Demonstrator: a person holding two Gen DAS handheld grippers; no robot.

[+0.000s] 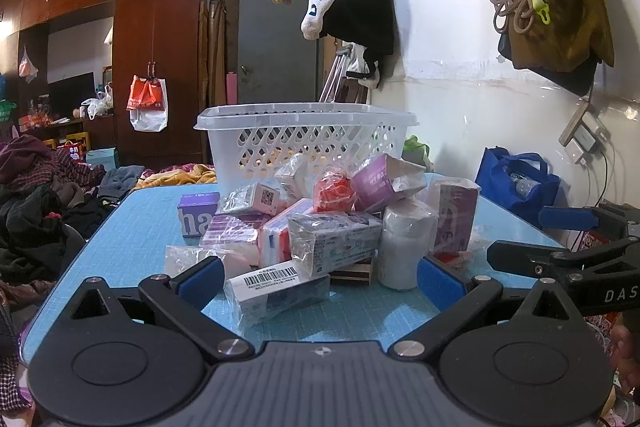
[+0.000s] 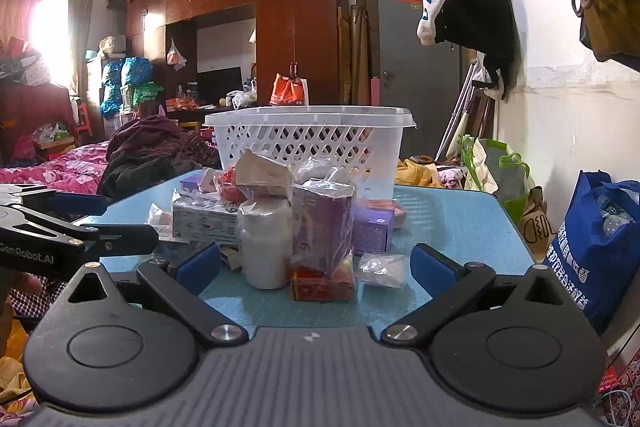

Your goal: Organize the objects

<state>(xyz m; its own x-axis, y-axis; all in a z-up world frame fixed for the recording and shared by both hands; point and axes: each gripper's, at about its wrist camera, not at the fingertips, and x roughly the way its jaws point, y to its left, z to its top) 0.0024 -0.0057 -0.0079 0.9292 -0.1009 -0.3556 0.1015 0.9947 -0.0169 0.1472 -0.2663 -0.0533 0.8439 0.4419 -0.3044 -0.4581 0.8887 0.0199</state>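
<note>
Both hand-held grippers (image 1: 320, 277) (image 2: 316, 269) wide apart, empty; basket (image 1: 306, 135) interior hidden behind packets (image 1: 320, 227).

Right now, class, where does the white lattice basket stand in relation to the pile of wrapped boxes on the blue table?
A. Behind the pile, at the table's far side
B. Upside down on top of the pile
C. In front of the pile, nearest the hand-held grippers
A: the white lattice basket stands upright beyond the pile of wrapped boxes on the blue table, farther from both cameras.
</note>
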